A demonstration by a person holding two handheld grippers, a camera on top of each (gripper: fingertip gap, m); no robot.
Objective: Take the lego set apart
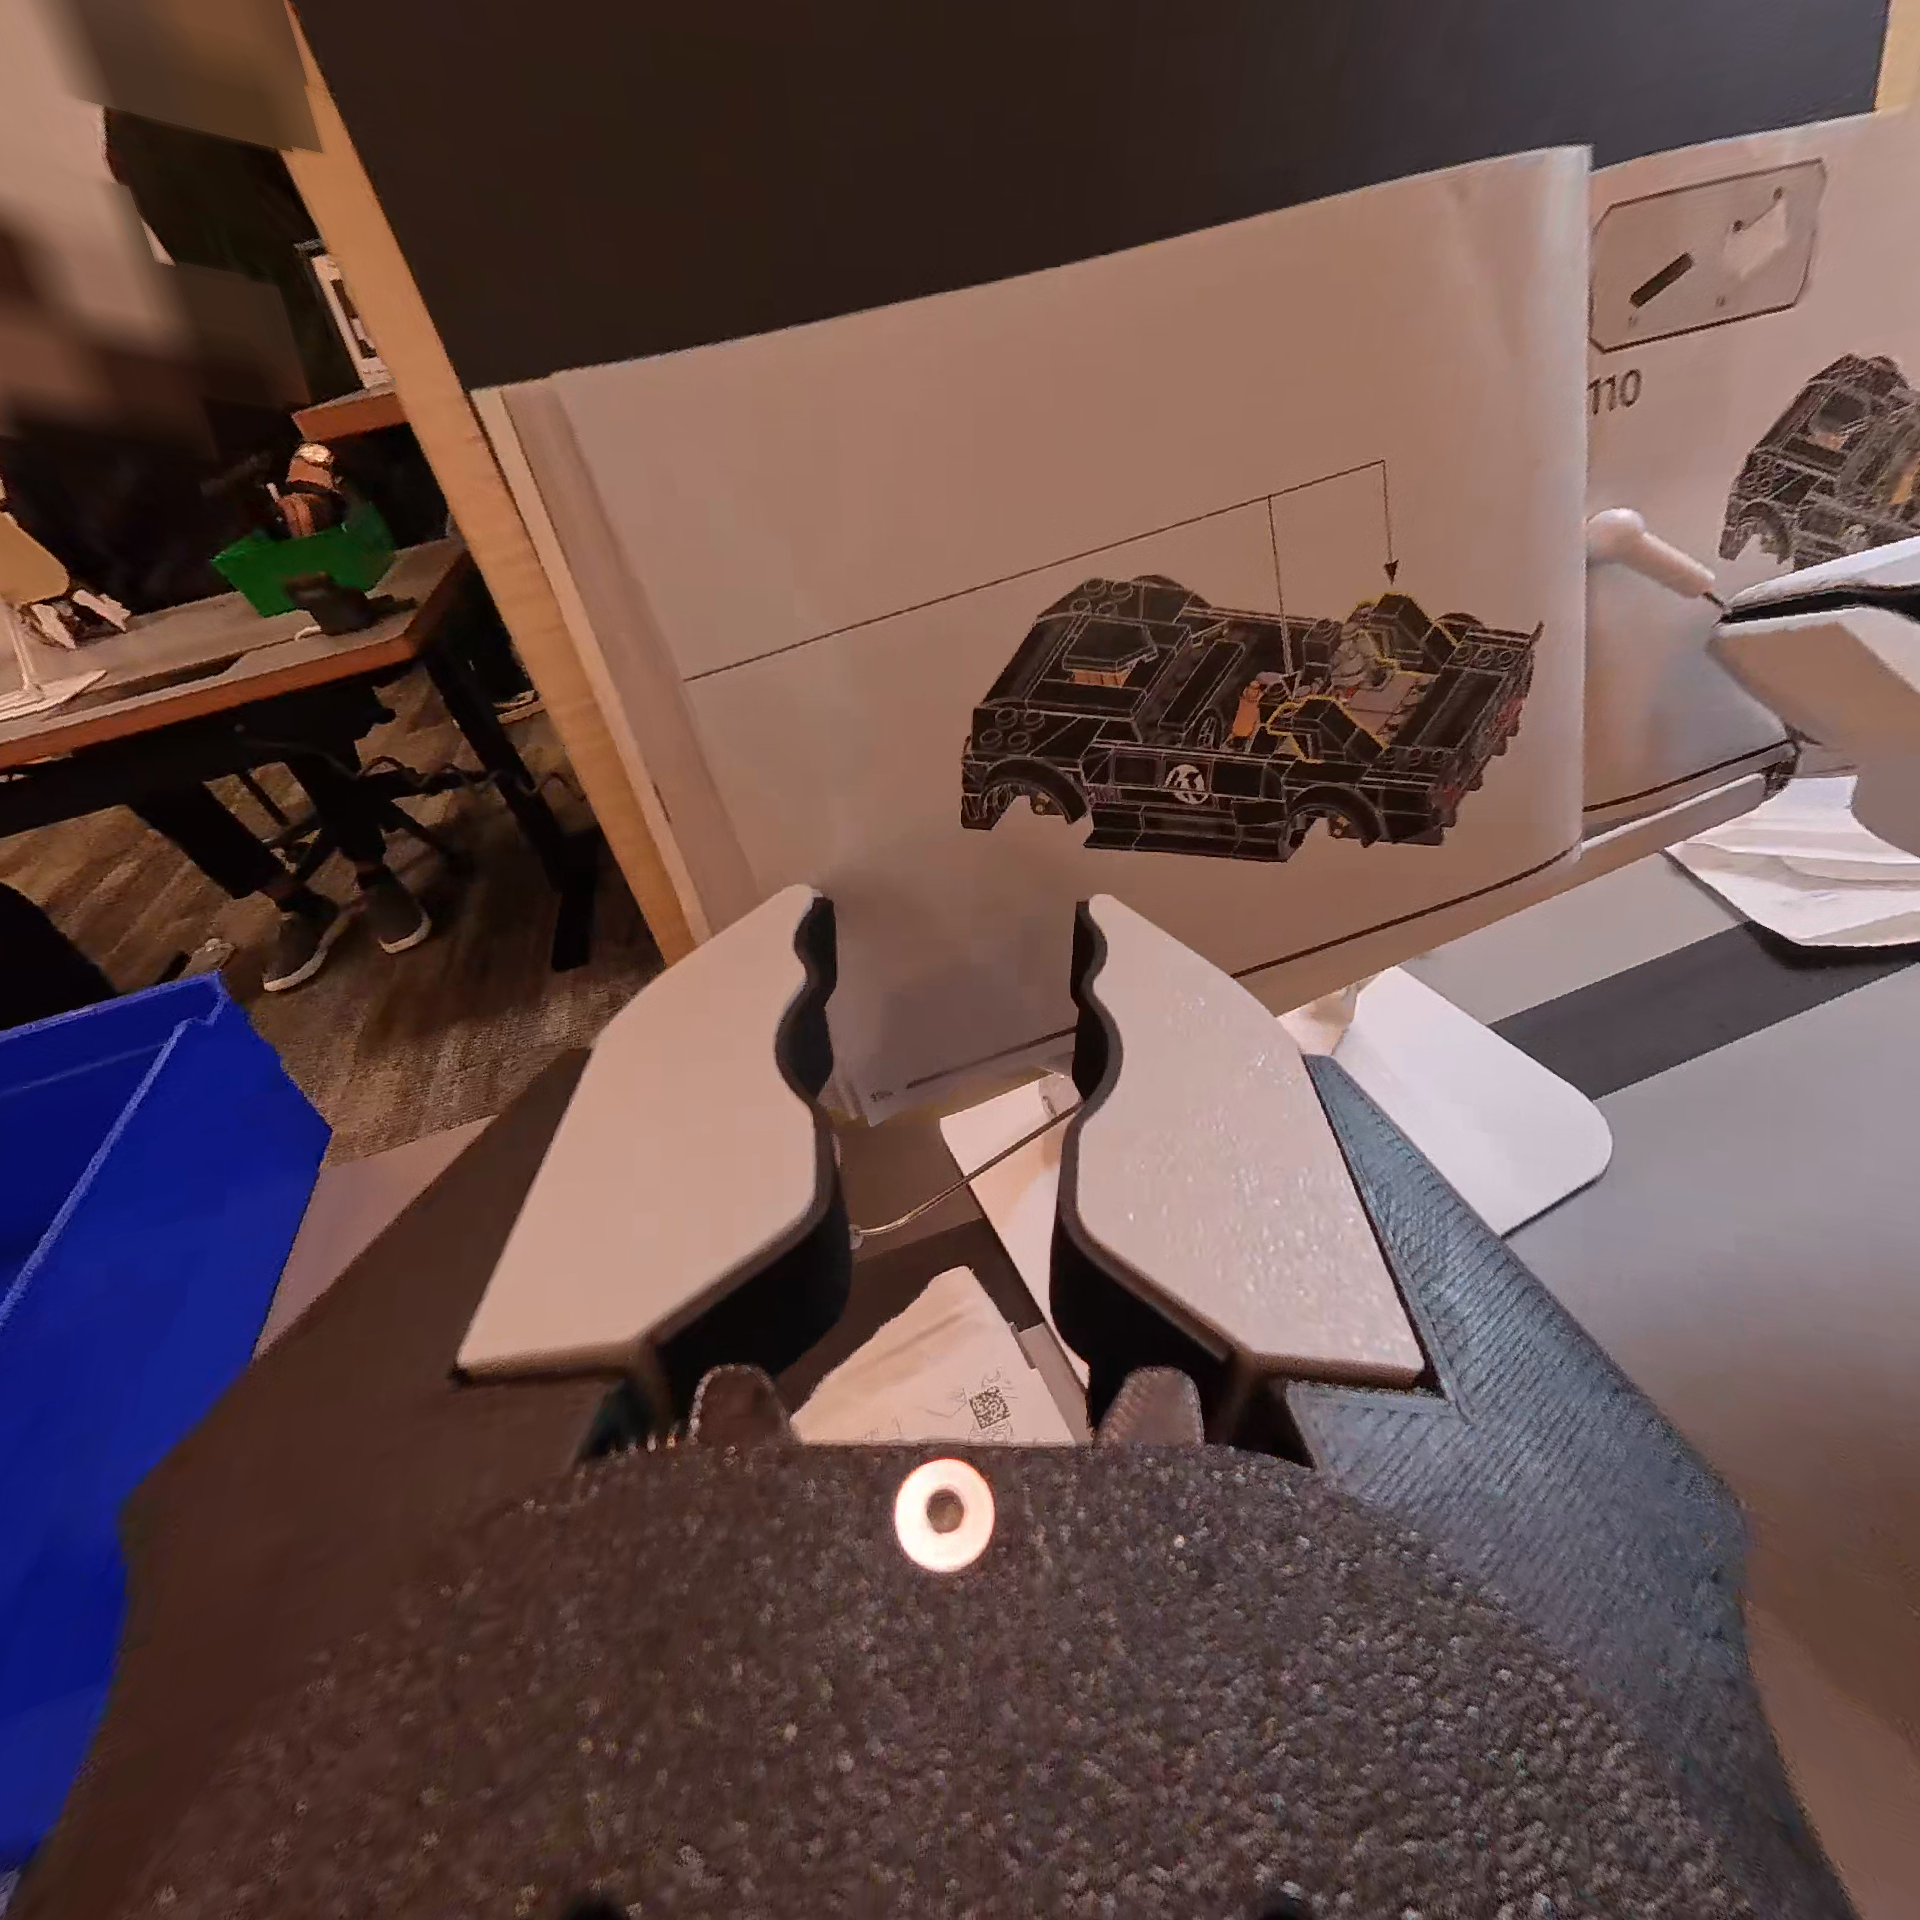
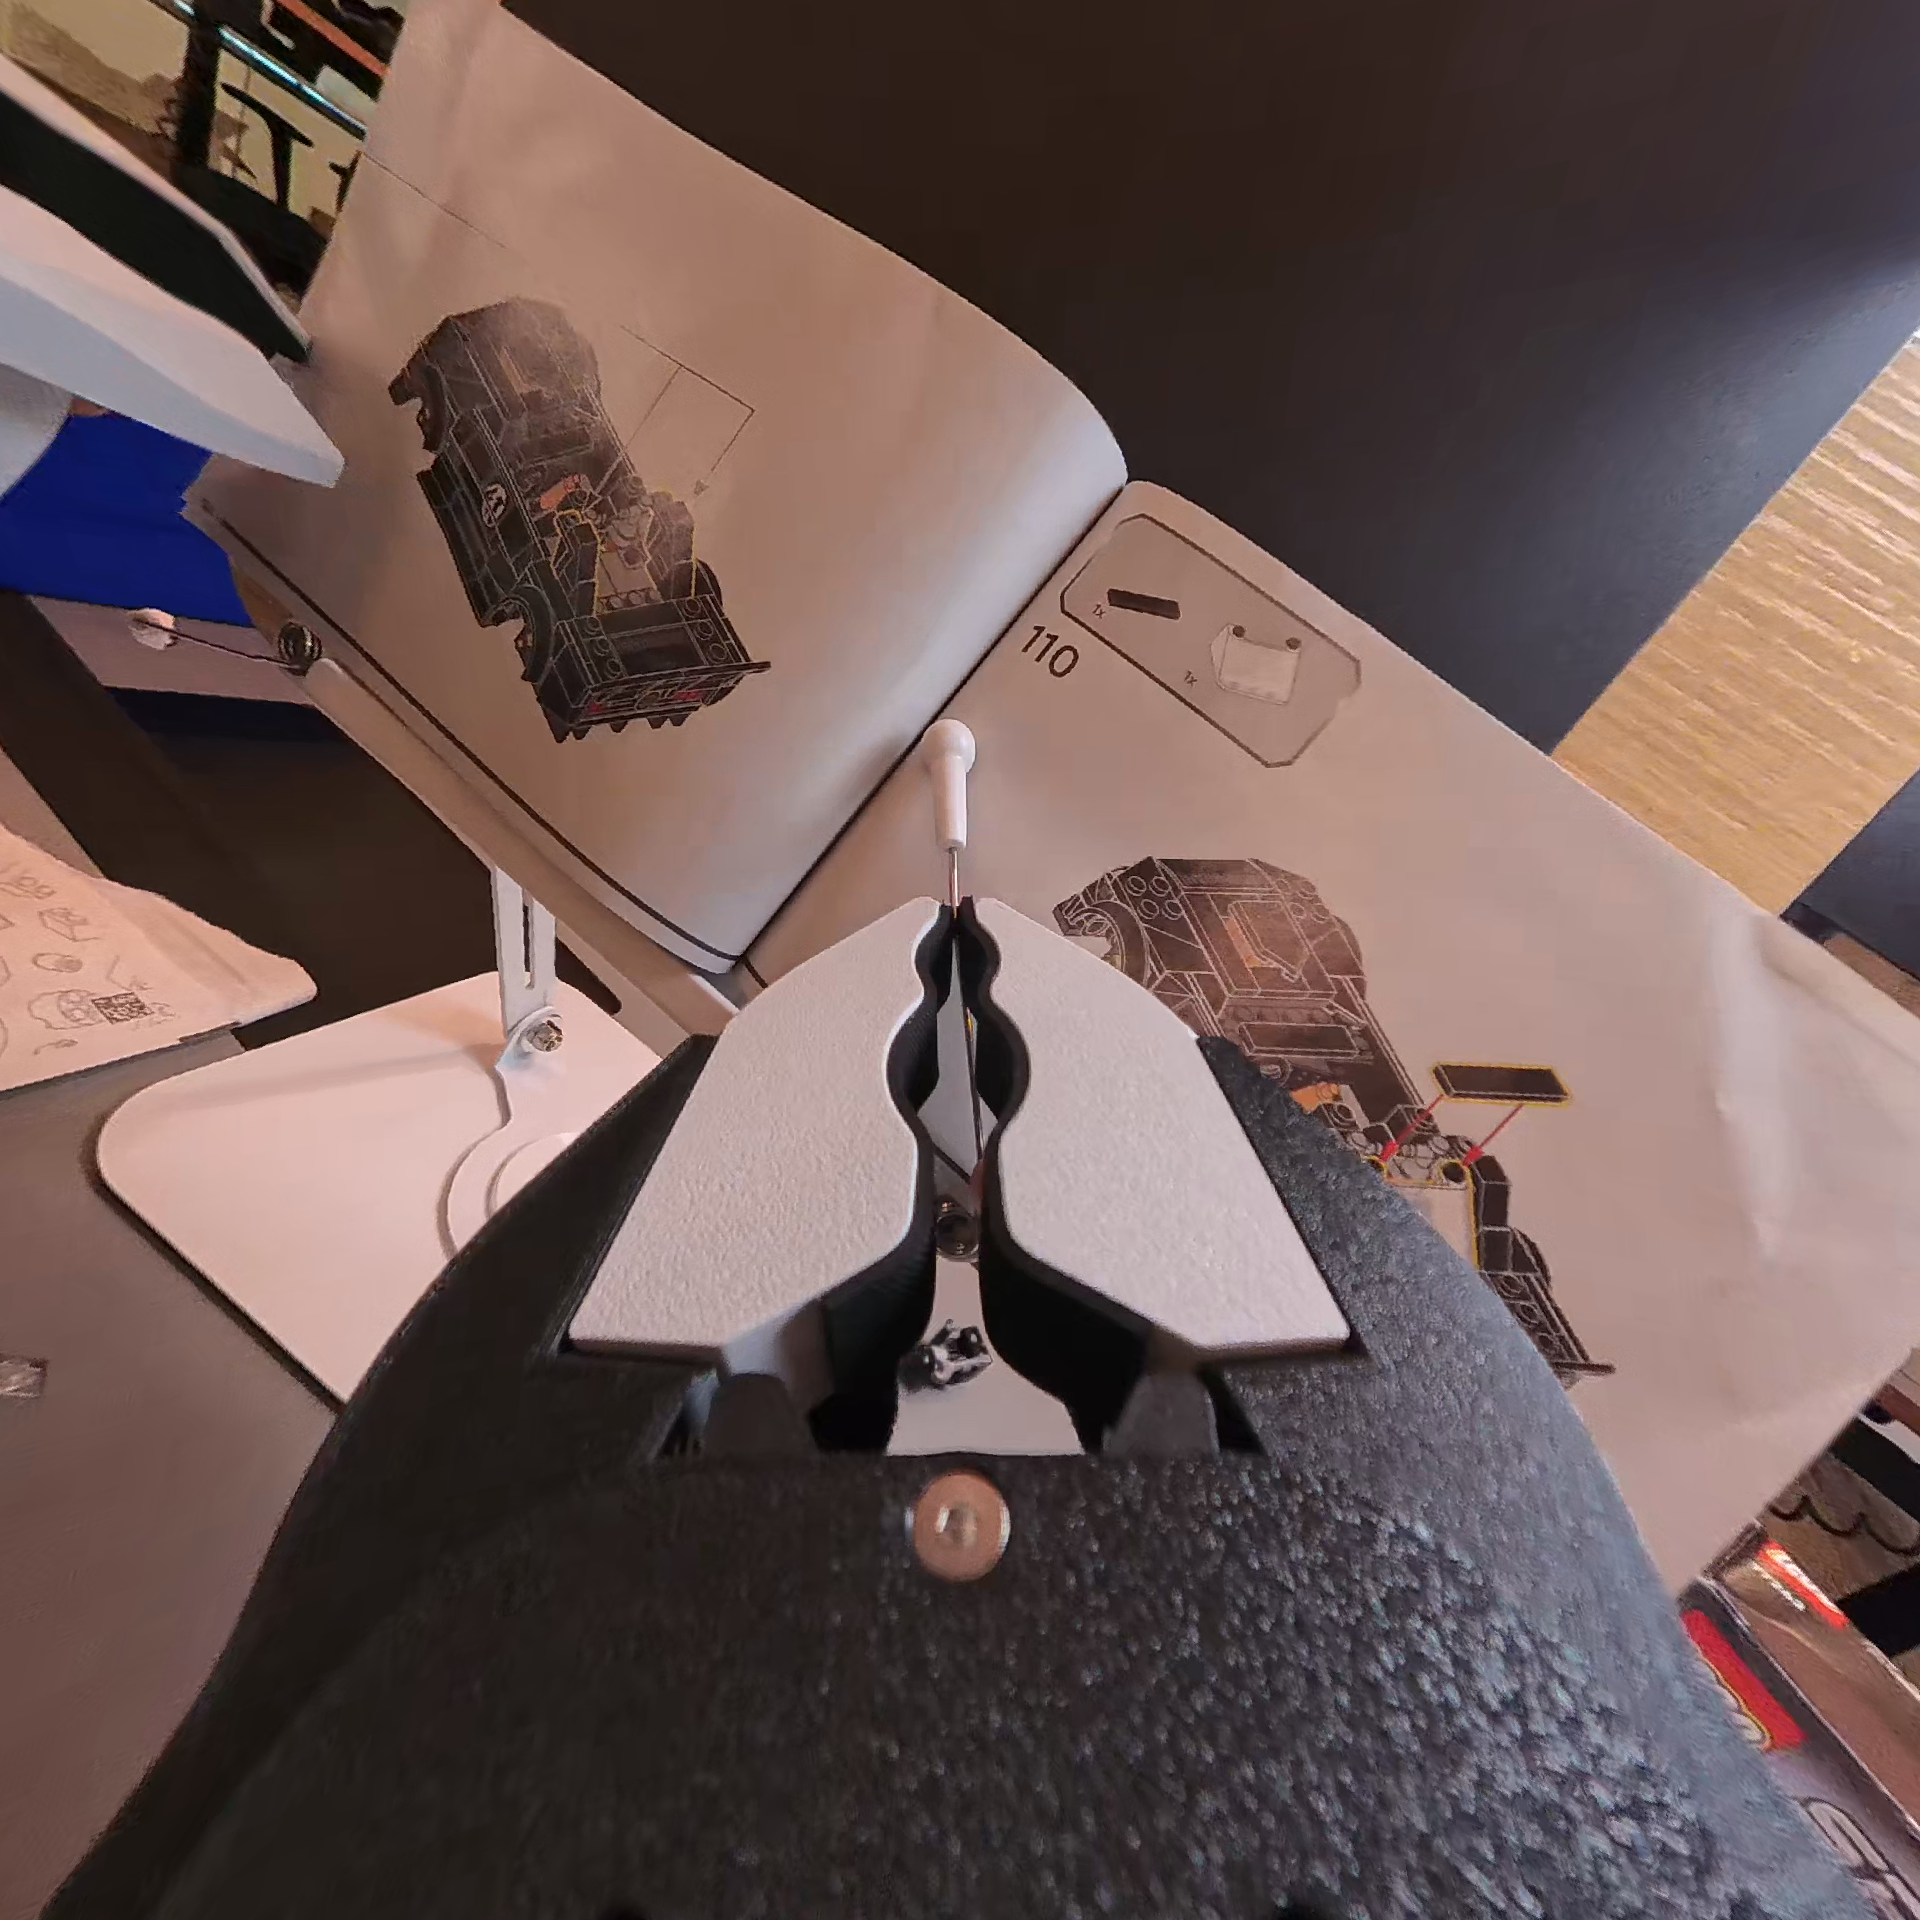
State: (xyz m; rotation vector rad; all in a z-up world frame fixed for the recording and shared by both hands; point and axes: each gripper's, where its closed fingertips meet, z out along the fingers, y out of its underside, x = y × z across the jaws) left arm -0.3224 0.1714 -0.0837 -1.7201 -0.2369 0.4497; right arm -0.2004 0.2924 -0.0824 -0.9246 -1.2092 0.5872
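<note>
An open instruction booklet (image 1: 1039, 582) with drawings of a black brick car leans on a white book stand (image 1: 1475, 1091). My left gripper (image 1: 951, 925) is open and empty, its fingers just in front of the left page's lower edge. My right gripper (image 2: 956, 914) is shut on the stand's thin wire page holder (image 2: 952, 790) with a white tip, at the booklet's (image 2: 831, 582) centre fold. It also shows in the left wrist view (image 1: 1818, 623) at the right edge. No built brick model is in view.
A blue bin (image 1: 125, 1195) stands at the left. A loose printed sheet (image 2: 104, 956) lies on the grey table beside the stand's base (image 2: 312, 1122). A printed box (image 2: 1766, 1662) sits at the lower right. Other tables and a person's legs are far left. Across from one pair of fingers to the other is roughly 20 cm.
</note>
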